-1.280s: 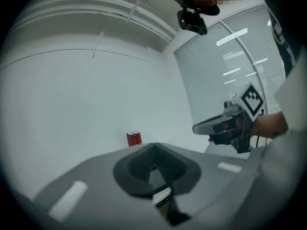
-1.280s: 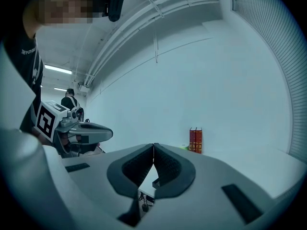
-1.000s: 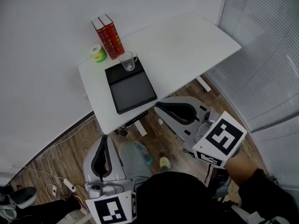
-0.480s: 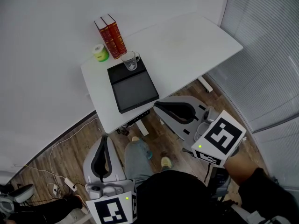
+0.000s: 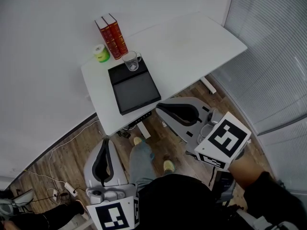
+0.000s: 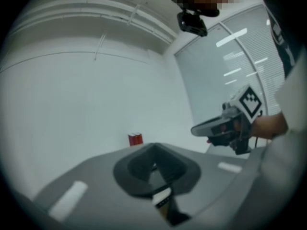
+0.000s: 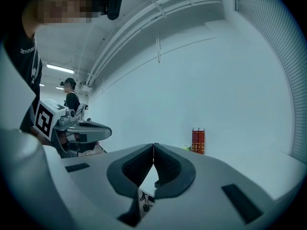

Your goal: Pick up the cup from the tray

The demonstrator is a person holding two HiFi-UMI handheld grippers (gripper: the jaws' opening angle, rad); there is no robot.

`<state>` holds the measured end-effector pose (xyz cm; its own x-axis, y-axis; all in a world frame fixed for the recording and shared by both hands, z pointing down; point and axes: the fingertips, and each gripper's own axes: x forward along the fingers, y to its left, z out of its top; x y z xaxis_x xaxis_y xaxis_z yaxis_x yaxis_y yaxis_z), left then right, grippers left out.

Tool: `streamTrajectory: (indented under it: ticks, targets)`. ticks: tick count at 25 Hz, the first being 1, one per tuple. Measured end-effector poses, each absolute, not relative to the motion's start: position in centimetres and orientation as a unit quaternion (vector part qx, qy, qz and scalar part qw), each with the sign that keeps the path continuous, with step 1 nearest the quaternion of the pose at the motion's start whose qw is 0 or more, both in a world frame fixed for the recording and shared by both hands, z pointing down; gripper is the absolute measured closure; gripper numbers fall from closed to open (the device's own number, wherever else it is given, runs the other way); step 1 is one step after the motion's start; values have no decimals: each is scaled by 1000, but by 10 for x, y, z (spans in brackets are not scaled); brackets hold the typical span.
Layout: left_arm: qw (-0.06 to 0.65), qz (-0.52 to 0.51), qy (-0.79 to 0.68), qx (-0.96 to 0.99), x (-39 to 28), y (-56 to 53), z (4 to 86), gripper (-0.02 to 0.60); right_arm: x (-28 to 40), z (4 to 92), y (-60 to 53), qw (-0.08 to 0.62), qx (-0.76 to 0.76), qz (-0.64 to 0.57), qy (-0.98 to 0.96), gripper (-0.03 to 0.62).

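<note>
A clear glass cup [image 5: 130,61] with a handle stands upright on the far end of a black tray [image 5: 136,91] on the white table [image 5: 187,47]. Both grippers hang over the floor, short of the table's near edge and well apart from the cup. My left gripper [image 5: 106,143] is shut with nothing in it, its tips meeting [image 6: 154,151]. My right gripper [image 5: 160,108] is shut too and empty, its jaws pressed together [image 7: 153,145]. Neither gripper view shows the cup.
Two red books [image 5: 111,36] stand at the table's far edge beside a green roll [image 5: 101,53]; the books [image 7: 198,140] also show in the right gripper view. Cables and a power strip [image 5: 71,189] lie on the wood floor. Blinds [image 5: 273,56] line the right side.
Both grippers keep their places and stay shut. Only the person's feet shift a little on the floor below.
</note>
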<state>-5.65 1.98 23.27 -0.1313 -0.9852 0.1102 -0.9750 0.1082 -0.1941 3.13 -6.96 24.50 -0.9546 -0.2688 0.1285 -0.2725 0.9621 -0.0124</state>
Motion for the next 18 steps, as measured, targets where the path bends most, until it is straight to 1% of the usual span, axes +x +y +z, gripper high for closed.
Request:
streamTrajectory:
  ticks: [18]
  targets:
    - [39,-112,737,-666,-54,17,227,581,33,239,-72,53,144,7,-988,577]
